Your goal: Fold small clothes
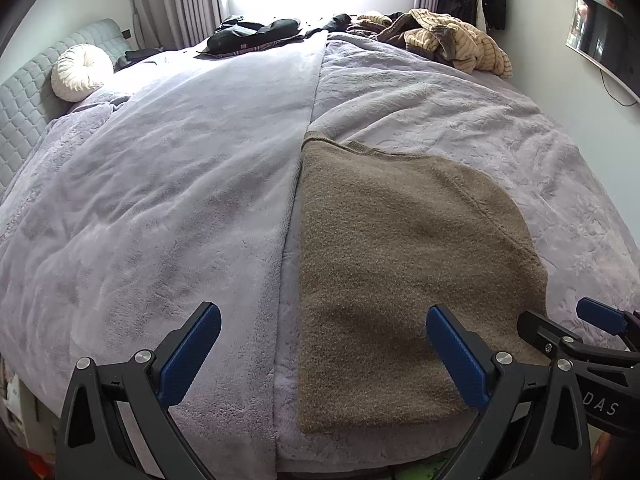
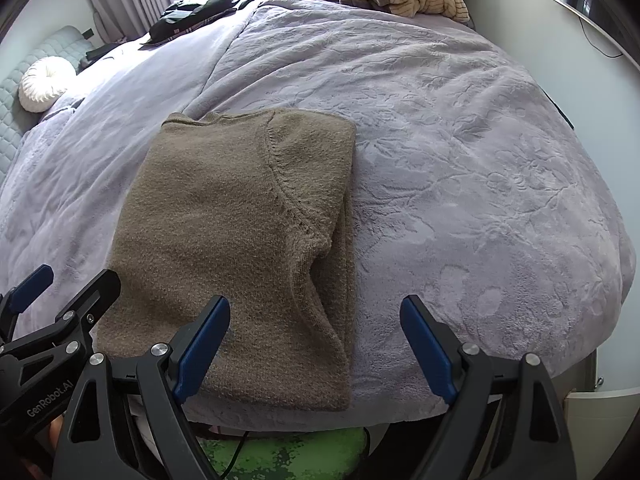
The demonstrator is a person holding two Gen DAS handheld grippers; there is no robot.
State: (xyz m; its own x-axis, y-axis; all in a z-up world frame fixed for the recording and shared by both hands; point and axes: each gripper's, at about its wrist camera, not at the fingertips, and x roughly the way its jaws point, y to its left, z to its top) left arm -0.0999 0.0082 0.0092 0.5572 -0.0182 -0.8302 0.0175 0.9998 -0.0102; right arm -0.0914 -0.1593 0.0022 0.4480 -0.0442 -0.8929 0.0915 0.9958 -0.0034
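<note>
A brown knitted sweater (image 1: pixel 400 264) lies folded lengthwise on the lilac bedspread (image 1: pixel 160 200), near the bed's front edge. It also shows in the right wrist view (image 2: pixel 232 232), with a sleeve seam on top. My left gripper (image 1: pixel 320 352) is open and empty, above the sweater's near left edge. My right gripper (image 2: pixel 316 344) is open and empty, above the sweater's near right edge. Each gripper shows in the other's view: the right one (image 1: pixel 560 328) and the left one (image 2: pixel 68 284).
A pile of striped beige and brown clothes (image 1: pixel 444 40) lies at the far right of the bed. Dark garments (image 1: pixel 256 36) lie at the far middle. A round white cushion (image 1: pixel 80 72) rests by the headboard at left. A screen (image 1: pixel 604 40) hangs on the right wall.
</note>
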